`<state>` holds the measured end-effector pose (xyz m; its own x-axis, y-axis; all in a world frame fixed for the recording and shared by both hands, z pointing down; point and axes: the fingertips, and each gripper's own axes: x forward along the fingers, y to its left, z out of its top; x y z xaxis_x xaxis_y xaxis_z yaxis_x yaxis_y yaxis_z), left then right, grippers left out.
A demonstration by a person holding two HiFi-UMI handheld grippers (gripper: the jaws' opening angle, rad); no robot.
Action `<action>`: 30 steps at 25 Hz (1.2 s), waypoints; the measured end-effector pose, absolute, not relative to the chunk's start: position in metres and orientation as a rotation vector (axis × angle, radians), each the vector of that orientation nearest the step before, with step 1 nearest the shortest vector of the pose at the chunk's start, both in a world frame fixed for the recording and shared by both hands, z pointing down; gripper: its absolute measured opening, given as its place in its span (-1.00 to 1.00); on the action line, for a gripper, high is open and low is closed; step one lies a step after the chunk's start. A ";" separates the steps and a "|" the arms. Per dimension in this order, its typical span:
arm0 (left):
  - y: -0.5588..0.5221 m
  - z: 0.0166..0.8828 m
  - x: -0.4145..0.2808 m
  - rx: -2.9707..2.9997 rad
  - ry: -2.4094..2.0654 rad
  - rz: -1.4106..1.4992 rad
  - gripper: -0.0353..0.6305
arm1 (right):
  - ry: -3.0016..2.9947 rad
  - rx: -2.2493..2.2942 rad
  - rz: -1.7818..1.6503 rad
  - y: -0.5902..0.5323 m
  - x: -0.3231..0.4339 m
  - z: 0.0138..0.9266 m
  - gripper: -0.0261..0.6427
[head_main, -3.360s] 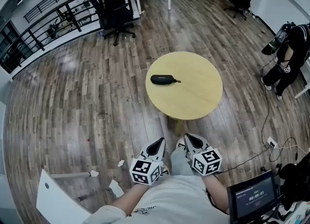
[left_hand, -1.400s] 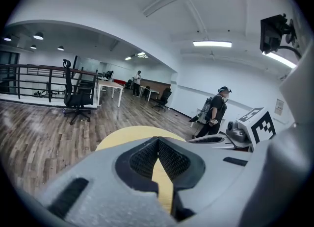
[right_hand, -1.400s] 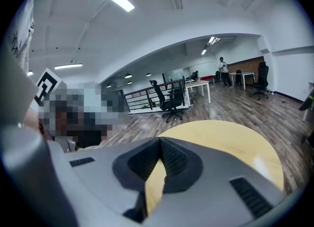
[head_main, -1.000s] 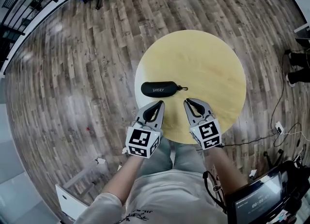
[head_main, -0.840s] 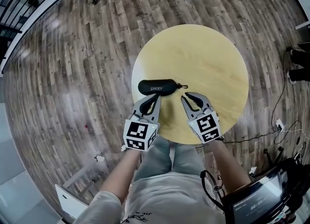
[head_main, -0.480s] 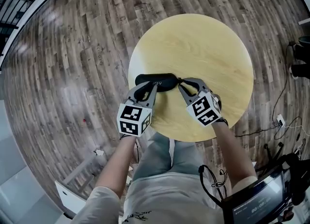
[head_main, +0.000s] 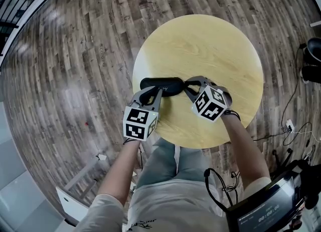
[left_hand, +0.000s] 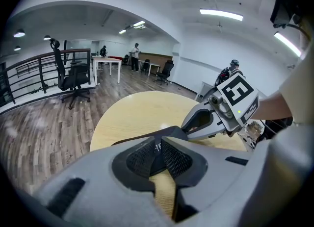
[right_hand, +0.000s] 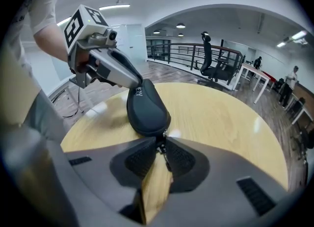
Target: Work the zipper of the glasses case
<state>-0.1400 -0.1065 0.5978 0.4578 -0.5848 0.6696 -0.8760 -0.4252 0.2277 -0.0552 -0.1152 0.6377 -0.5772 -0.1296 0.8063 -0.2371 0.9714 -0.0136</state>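
Two grippers: the left gripper (head_main: 154, 92) is clamped across the near side of the glasses case (head_main: 161, 83); the right gripper (head_main: 186, 84) is pinched closed on the zipper pull (right_hand: 160, 148) at the case's right end.
Case position: lying flat on the round tabletop (head_main: 210, 45), long axis left to right, in the near-left part and close to the rim.
Handling: probably light, with a firm moulded shell and a smooth cover, so it would likely skid on the bare wood unless pinned. The pull is small and loose and could easily slip out of the pads.
Where to hold: body in one gripper, pull in the other, as now.
Edges: the tabletop's rim and a drop to the floor lie just left of the case.
Open room: bare wood beyond and to the right, enough to sweep the pull along the seam.
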 end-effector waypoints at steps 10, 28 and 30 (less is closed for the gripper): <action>-0.106 0.598 -0.139 2.152 -1.208 0.687 -0.77 | -2.175 0.085 0.119 -0.117 -0.057 0.639 -0.78; -0.108 0.598 -0.141 2.153 -1.267 0.740 -0.84 | -2.122 0.048 0.119 -0.088 -0.052 0.635 -0.92; -0.109 0.599 -0.141 2.153 -1.268 0.742 -0.84 | -2.133 0.069 0.147 -0.080 -0.055 0.635 -0.92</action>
